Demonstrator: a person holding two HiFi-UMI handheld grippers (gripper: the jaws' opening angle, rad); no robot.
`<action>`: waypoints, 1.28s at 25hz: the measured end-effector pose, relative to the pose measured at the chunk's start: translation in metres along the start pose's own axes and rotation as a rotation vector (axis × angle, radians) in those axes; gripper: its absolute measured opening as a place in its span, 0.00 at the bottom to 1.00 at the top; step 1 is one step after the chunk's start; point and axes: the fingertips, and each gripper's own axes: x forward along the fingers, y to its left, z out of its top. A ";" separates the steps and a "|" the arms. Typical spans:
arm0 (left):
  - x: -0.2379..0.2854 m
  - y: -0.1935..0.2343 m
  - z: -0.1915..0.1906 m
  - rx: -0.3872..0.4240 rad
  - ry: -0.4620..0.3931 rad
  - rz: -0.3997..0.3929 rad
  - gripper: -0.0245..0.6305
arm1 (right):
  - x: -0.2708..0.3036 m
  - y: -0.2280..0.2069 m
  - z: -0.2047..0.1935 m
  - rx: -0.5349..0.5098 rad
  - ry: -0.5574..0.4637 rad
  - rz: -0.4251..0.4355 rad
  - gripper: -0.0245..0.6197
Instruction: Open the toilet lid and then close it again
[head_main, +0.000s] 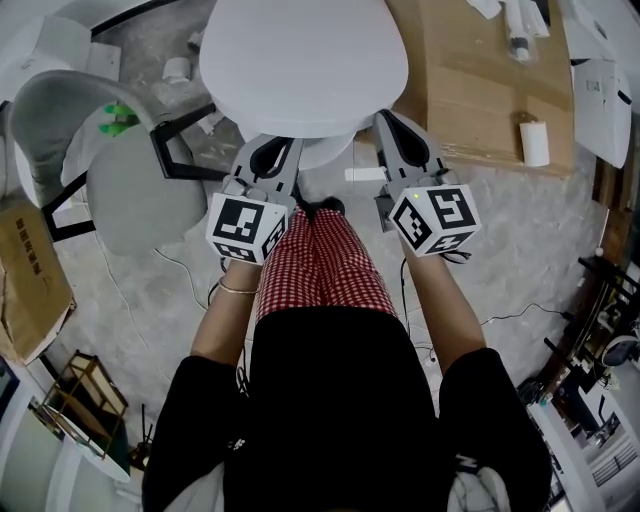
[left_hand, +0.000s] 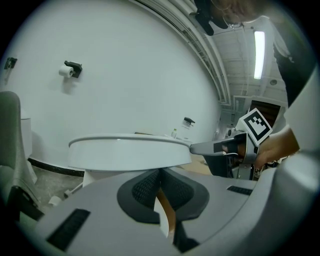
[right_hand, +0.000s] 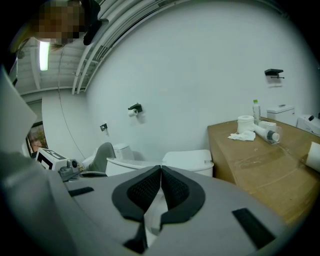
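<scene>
The white toilet lid (head_main: 300, 60) lies flat and closed at the top middle of the head view. My left gripper (head_main: 283, 145) is shut with nothing in it, its tips at the lid's front rim, left of centre. In the left gripper view the lid (left_hand: 125, 150) spans the frame just above and beyond the closed jaws (left_hand: 160, 171), apart from them. My right gripper (head_main: 390, 120) is also shut and empty, beside the lid's front right edge. Its own view shows the joined tips (right_hand: 161, 167) with the lid (right_hand: 187, 160) just behind them.
A second toilet with a raised grey lid (head_main: 60, 110) and grey seat (head_main: 140, 200) stands to the left, beside a black frame (head_main: 180, 150). A brown board (head_main: 480, 90) with a paper roll (head_main: 535, 143) lies to the right. A cardboard box (head_main: 30, 280) and cables are on the floor.
</scene>
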 end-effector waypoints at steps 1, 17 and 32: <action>0.000 0.000 -0.002 -0.002 0.001 -0.001 0.04 | -0.001 0.000 -0.002 0.000 0.003 0.001 0.07; -0.007 -0.002 -0.030 0.004 0.026 0.043 0.04 | -0.005 0.003 -0.027 -0.018 0.035 0.026 0.07; -0.011 -0.002 -0.055 -0.004 0.044 0.073 0.04 | -0.007 0.005 -0.051 -0.019 0.042 0.044 0.07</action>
